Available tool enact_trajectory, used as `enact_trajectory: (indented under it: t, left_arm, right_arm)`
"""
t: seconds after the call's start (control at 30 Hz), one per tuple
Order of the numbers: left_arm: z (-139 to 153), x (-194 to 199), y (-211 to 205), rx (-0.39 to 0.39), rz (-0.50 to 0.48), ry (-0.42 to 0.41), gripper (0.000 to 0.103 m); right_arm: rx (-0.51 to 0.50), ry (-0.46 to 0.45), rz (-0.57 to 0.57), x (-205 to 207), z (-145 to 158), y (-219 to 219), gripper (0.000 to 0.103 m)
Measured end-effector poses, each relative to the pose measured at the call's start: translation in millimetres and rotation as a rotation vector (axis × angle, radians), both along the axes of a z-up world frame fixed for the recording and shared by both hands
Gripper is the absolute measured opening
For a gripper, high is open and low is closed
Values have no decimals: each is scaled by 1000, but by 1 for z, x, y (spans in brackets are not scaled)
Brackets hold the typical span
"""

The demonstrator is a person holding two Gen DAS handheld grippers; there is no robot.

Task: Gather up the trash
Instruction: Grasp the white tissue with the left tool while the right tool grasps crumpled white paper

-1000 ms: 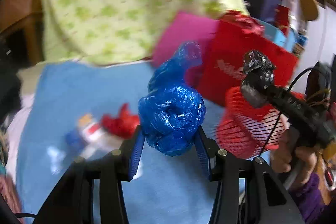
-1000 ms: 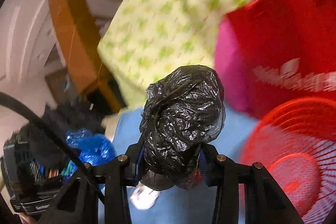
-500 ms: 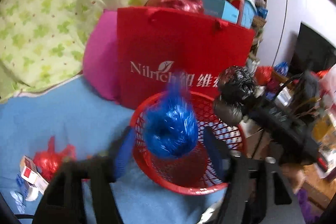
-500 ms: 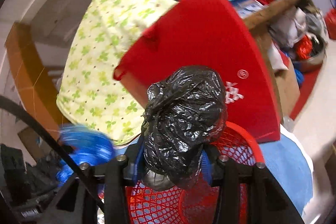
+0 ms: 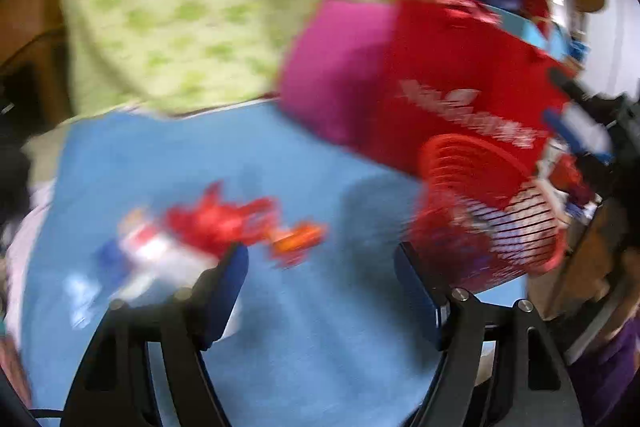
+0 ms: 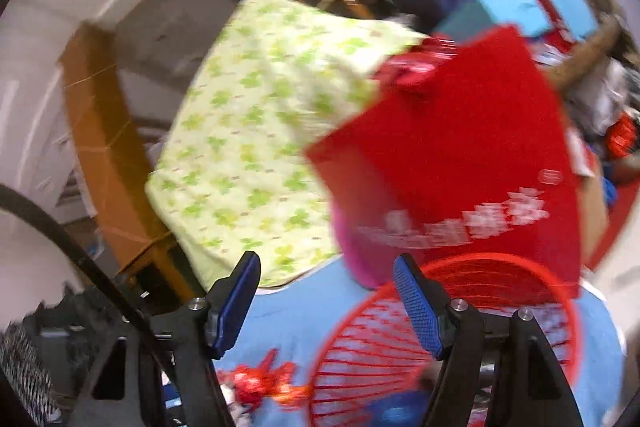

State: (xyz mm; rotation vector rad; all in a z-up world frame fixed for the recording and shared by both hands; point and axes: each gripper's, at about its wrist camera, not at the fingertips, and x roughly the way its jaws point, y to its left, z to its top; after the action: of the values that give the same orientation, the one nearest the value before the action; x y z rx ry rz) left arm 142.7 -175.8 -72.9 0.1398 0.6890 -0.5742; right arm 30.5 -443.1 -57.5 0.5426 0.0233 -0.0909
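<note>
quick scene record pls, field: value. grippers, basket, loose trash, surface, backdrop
left gripper: open, nothing between the fingers
right gripper: open, nothing between the fingers
basket: red mesh, on the blue cloth, in front of the red bag
loose trash: red wrapper, orange piece, white and blue pack, all on the cloth left of the basket
surface: blue cloth
backdrop: red bag, green-patterned pillow
image quality: motion blur, detail uncertain

Empty hand-held gripper (image 6: 326, 291) above red basket (image 6: 448, 347)

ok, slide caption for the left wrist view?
Open left gripper over blue cloth, red basket right, red wrapper left.
</note>
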Motion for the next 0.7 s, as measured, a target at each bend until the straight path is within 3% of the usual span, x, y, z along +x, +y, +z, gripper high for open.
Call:
enact_trajectory:
  t: [0.13, 0.23, 0.3, 0.4, 0.5, 0.7]
  left_arm:
    - [-20, 13, 82, 9, 185, 36, 76]
    - [-34, 24, 142, 35, 335, 58, 77]
    - [-44, 29, 173, 40, 399, 75, 77]
    - [-60, 38, 206, 40, 479, 104, 77]
    - [-76, 47, 229, 27, 526, 131, 77]
    - [-96, 71, 243, -16, 578, 170, 77]
  right_arm:
    - [-50, -21, 132, 23, 6, 44, 73]
    - [-56, 38, 245, 52, 1, 75, 73]
    - [-55, 109, 316, 74, -8, 94, 74]
    - [-36, 286, 427, 116, -33, 122, 73]
    - [55, 504, 549, 159, -76, 148, 74]
    - [135, 740, 602, 191, -137, 177, 73]
